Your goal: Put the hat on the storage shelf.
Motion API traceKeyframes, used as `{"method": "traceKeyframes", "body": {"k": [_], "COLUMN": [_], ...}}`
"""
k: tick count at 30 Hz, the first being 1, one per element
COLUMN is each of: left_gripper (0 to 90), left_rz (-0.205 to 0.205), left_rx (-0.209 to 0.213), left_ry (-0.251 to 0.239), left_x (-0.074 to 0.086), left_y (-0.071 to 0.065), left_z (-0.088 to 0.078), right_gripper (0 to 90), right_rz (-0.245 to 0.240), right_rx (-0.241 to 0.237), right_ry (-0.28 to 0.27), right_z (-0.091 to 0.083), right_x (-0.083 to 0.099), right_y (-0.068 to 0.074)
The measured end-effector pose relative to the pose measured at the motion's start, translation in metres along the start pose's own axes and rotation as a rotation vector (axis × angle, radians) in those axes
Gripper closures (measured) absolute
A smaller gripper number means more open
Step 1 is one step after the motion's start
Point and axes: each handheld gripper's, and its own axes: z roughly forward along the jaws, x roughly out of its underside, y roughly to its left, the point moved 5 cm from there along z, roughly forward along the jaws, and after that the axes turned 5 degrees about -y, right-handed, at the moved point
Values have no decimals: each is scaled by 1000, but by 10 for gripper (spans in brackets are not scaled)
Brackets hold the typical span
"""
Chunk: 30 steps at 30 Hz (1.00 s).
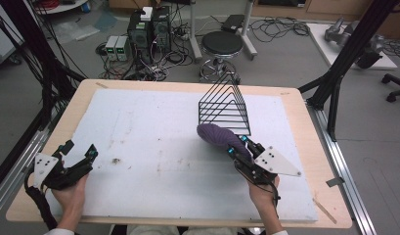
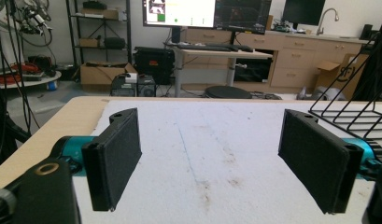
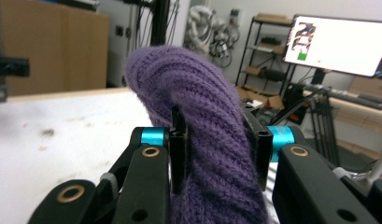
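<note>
In the high view one purple ribbed knitted hat (image 1: 218,135) sits clamped in the right tongs (image 1: 238,146) just in front of one black wire file rack (image 1: 223,104) on the white-padded wooden worktop (image 1: 153,142). In the left gripper view the left tongs (image 2: 226,156) stand wide with nothing between them, while the right gripper view shows two black jaws pressing into the hat's folds.

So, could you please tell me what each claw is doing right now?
Left claw: open, holding nothing.
Right claw: closed on the purple knitted hat.
</note>
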Motion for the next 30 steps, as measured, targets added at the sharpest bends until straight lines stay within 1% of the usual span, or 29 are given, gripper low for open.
{"method": "traceKeyframes", "body": {"k": [1, 2, 3, 4, 5, 6, 7, 8, 10, 11, 15, 17, 18, 19, 20, 23, 25, 30], "left_gripper": [210, 210, 210, 210, 210, 210, 210, 210, 207, 205, 196, 196, 195, 195, 195, 195, 195, 195], "left_rz": [0, 1, 1, 2, 4, 0, -2, -2, -1, 2, -3, -2, -2, -1, -2, 1, 2, -3], "left_rx": [-1, -1, -1, -1, -1, -1, -1, 1, 1, -2, -9, -10, -9, -8, -7, -4, -7, 2], "left_ry": [1, 2, 0, 0, 0, -4, -5, -7, -14, -18, -19, -19, -17, -18, -18, -19, -22, -27], "left_x": [0, 0, 0, 0, 0, -1, -1, -1, -2, -2, -3, -2, -2, -2, -2, -2, -3, -3], "left_y": [0, 0, 0, 0, 0, 0, 0, 0, 0, 0, 1, 1, 1, 1, 1, 1, 1, 1], "left_z": [0, 0, 0, 0, -1, -1, -1, -1, -2, -2, -3, -3, -3, -3, -2, -2, -2, -1], "right_gripper": [692, 691, 692, 693, 693, 693, 693, 694, 695, 695, 699, 699, 700, 700, 700, 701, 703, 703], "right_rz": [0, 1, 7, 9, 9, 6, -4, -18, -27, -27, -34, -29, -28, -28, -19, -18, -19, -28], "right_rx": [0, 4, 28, 34, 34, 58, 65, 67, 77, 77, 96, 105, 113, 113, 121, 128, 131, 125], "right_ry": [0, -12, -31, -46, -46, -67, -75, -85, -107, -107, -167, -175, -193, -193, -213, -228, -251, -267], "right_z": [0, 1, 1, 2, 2, 3, 4, 5, 7, 7, 8, 9, 11, 11, 13, 16, 21, 25], "right_x": [0, -2, -6, -8, -8, -13, -16, -18, -23, -23, -35, -37, -41, -41, -44, -48, -54, -62], "right_y": [0, 0, -1, -2, -2, -2, -1, 0, 1, 1, 3, 4, 3, 3, 3, 3, 5, 9]}}
